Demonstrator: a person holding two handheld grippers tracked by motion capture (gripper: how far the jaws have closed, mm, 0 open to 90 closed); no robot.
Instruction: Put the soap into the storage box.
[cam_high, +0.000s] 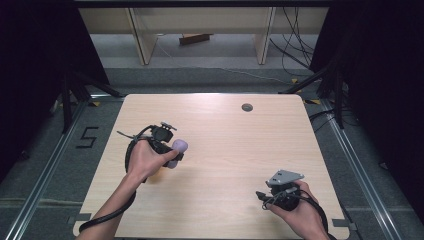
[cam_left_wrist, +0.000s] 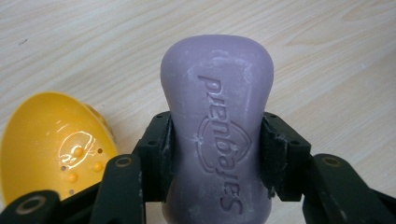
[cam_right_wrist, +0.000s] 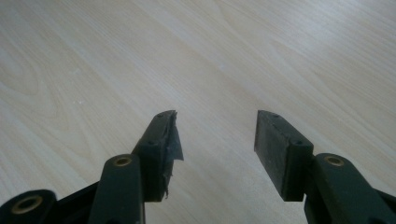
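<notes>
While pale wood table (cam_high: 225, 150) lies bare — dark curtains (cam_high: 380, 50) flank it.

We see the left gripper (cam_left_wrist: 217, 154) clamped on a purple soap bar (cam_left_wrist: 215, 126), its jaws pressing the bar's narrow waist from both sides. Left of the soap bar and touching the left jaw sits a yellow dish (cam_left_wrist: 44, 149) on the wooden table (cam_left_wrist: 327, 56).
</notes>
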